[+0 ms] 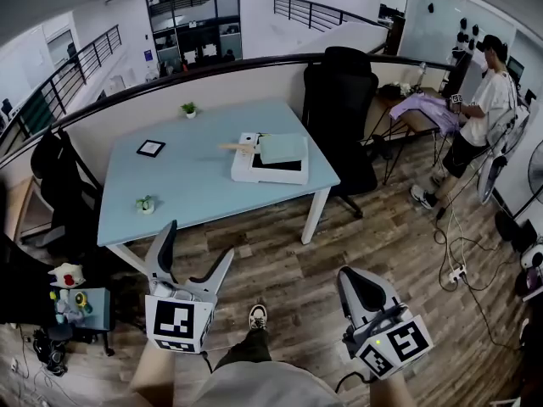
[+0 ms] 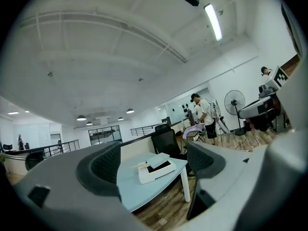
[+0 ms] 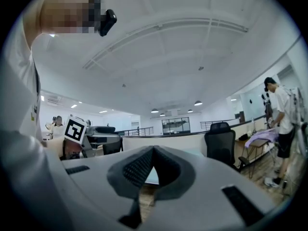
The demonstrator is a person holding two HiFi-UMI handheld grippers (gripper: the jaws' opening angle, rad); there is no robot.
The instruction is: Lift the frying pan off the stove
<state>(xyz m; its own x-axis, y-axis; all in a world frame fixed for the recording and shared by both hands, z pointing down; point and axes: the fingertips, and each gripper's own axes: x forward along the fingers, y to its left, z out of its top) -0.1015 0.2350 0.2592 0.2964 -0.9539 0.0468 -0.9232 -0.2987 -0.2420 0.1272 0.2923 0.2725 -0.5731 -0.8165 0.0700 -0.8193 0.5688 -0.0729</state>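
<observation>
Hanging low over the wooden floor [image 1: 356,227], the left gripper [image 1: 201,240] has its fingers [image 2: 103,165] spread wide, released, with nothing between the pads. Look along them in the left gripper view and the gap frames the pale blue table [image 2: 127,189], which stands well ahead of the fingertips. Off to the left of those fingers on the tabletop there's a small green plant [image 1: 146,203], and further beyond it a black square frame [image 1: 150,148] lying flat.

Straight ahead of the left fingers, and well apart from them, sits the white stove [image 1: 254,172] near the table's right end. The frying pan [image 1: 282,148] is on top of it, a pale green slab with a wooden handle [image 1: 231,147] poking out to the left. No finger touches it; it rests on the stove, untouched.

Just behind and between the two grippers, one shoe [image 1: 258,316] of the person holding them shows on the planks.

Over to the right gripper [image 1: 355,280]: its fingers [image 3: 139,167] are clenched together, tips meeting, gripping nothing. It too is down low over the floor, nowhere near the stove. Beyond those closed tips a black office chair [image 1: 339,100] stands at the table's right end, and far off to the right of the fingers a person [image 1: 485,100] in a white shirt and dark cap stands at another desk.
</observation>
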